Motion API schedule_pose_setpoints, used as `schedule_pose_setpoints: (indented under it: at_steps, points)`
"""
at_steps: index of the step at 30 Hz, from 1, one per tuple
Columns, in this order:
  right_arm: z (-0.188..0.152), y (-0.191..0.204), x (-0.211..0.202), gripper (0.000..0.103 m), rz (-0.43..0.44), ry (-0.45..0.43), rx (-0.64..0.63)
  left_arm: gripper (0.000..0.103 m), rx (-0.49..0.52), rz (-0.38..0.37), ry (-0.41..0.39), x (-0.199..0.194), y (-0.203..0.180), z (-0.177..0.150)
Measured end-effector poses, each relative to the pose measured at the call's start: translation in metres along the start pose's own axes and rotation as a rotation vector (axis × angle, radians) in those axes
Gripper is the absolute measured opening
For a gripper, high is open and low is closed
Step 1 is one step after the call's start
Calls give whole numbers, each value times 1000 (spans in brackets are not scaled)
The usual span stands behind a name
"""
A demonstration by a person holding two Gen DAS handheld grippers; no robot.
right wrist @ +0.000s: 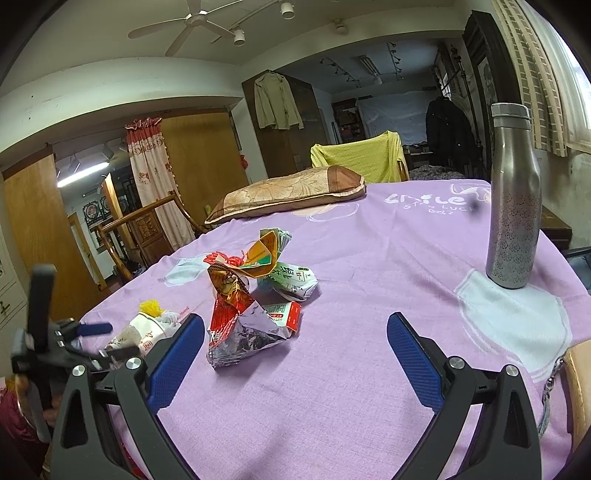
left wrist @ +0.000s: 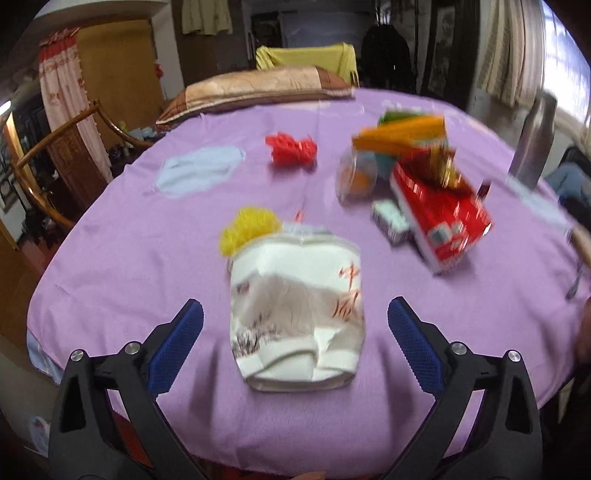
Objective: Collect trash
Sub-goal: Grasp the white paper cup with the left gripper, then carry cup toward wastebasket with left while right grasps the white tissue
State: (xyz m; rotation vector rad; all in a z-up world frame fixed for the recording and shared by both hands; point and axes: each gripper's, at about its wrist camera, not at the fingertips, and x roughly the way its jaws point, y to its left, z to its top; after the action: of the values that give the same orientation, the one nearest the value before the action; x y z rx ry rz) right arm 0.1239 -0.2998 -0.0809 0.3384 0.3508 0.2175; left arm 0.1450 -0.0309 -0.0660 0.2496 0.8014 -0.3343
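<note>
trash-strewn purple tablecloth [left wrist: 147,258]

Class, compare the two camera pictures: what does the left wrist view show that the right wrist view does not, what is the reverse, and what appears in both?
Only the left wrist view shows the clear jar lying beside the trash, and the red mesh in full.

Only the right wrist view shows the ceiling fan, the hanging jacket and the left gripper from the side.

Both show the purple cloth, the crushed paper cup, the yellow mesh beside it, the red wrapper, the steel bottle and the pillow.
</note>
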Motion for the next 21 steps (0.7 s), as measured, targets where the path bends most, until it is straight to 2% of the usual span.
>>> schedule_pose_setpoints:
  at_steps: [3, 6, 8, 9, 14, 18, 21]
  points:
    - [1, 1, 1, 97, 0, 2, 3, 96, 34, 28, 68, 19, -4, -9]
    - [1, 1, 1, 97, 0, 2, 2, 94, 21, 29, 61, 21, 1, -9]
    - [1, 1, 0, 97, 1, 2, 3, 75, 8, 27, 39, 18, 7, -5]
    - [1, 1, 0, 97, 0, 2, 3, 73, -5, 7, 37, 14, 10, -2]
    - [1, 1, 0, 97, 0, 0, 2, 73, -39, -12, -1, -10, 21, 18]
    - [2, 1, 0, 97, -1, 0, 5, 73, -77, -62, 58, -19, 31, 40]
    - [1, 2, -1, 97, 0, 1, 5, 73, -93, -66, 89, -19, 37, 49]
